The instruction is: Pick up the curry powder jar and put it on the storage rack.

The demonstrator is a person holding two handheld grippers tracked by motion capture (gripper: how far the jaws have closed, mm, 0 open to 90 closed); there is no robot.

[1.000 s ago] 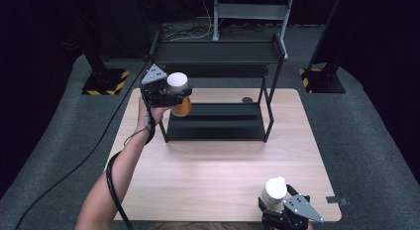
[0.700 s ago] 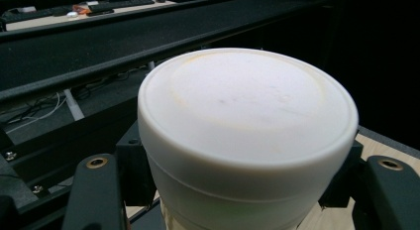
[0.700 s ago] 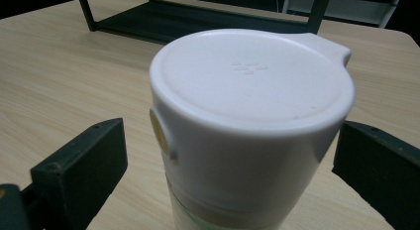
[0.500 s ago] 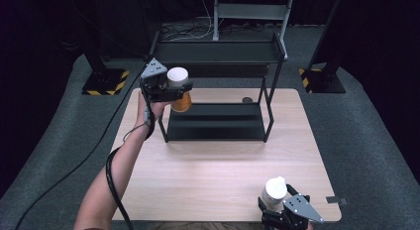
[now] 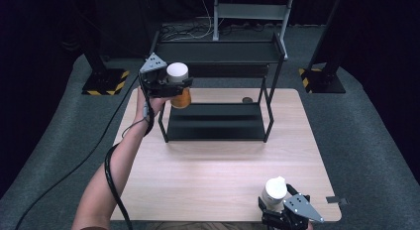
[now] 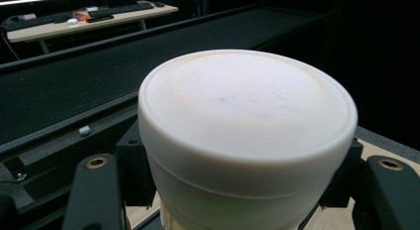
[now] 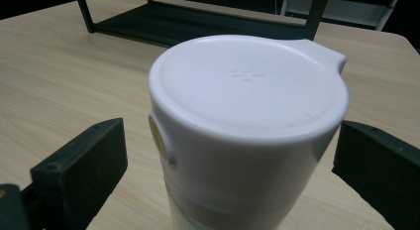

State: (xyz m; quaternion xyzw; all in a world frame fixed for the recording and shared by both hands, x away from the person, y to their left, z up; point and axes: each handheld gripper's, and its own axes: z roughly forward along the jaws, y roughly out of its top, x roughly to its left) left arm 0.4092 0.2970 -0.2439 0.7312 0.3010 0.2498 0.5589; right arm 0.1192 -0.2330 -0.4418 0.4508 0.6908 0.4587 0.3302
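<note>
Shifted slightly toward the black two-tier rack (image 5: 218, 91) since a second ago: left gripper (image 5: 171, 86), clamped on an orange jar (image 5: 181, 97) with a white lid (image 6: 247, 106), held upright in the air just beside the rack's left post. Unmoved at the near table (image 5: 198, 175) edge: right gripper (image 5: 282, 212), jaws either side of a white-capped bottle (image 7: 242, 136), contact impossible to tell.

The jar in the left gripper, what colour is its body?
Orange body under a white lid, clearest in the high view.
</note>
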